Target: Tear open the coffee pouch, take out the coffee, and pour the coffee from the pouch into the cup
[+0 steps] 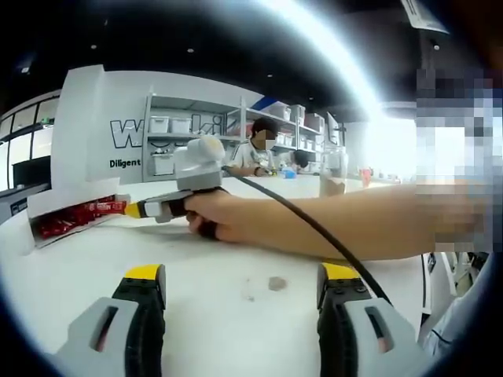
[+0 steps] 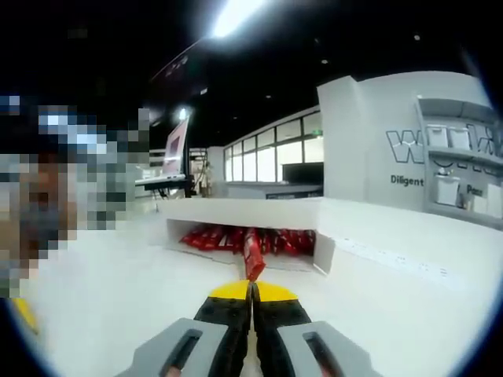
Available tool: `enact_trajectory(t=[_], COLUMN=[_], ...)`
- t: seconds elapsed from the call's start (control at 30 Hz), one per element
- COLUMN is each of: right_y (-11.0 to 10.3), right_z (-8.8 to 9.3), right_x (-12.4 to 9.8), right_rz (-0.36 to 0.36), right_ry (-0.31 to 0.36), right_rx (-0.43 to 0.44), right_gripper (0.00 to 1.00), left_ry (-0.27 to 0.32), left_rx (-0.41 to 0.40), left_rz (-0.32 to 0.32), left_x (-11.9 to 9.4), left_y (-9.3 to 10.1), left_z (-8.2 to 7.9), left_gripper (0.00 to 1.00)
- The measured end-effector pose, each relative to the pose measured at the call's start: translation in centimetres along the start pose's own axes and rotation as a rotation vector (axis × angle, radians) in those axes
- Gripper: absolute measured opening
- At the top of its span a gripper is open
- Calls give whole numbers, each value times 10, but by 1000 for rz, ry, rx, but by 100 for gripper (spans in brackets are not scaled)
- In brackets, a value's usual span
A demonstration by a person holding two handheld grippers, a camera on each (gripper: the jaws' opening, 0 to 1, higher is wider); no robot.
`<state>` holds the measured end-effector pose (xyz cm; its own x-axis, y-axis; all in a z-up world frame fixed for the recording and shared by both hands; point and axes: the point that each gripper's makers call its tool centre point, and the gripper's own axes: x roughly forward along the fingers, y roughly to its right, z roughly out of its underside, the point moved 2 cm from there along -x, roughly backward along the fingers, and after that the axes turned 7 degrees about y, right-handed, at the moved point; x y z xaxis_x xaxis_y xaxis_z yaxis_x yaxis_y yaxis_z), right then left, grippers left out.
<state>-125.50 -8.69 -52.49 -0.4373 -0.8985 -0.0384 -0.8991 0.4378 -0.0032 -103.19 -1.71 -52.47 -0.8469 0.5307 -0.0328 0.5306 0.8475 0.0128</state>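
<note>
Coffee pouch [image 2: 253, 255]: slim red stick sachet, glossy film, standing centre frame in the right gripper view, pinched by its lower end in the right gripper [image 2: 252, 287], whose yellow-tipped jaws are pressed together on it. Likely light, limp and slippery (best gripped near the sealed end).

Tray [image 2: 259, 214]: shallow white box just behind, holding more red sachets.

Left gripper [image 1: 244, 275]: low in its own view, jaws apart, holding nothing, above a matte white table [image 1: 236, 306].
</note>
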Motion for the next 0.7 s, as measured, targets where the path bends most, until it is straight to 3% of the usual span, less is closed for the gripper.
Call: enact_trajectory(t=[0.53,0.7], right_y=[-6,-2], right_z=[11,13], right_x=[2,6], right_rz=[-27,-33], right_ry=[-66,-86], right_rx=[-22,-15], right_gripper=[3,8], left_ry=[2,4], left_rx=[8,17], left_rz=[5,6], left_x=[0,0], left_y=[0,1], left_z=[0,-1], left_gripper=[80,79])
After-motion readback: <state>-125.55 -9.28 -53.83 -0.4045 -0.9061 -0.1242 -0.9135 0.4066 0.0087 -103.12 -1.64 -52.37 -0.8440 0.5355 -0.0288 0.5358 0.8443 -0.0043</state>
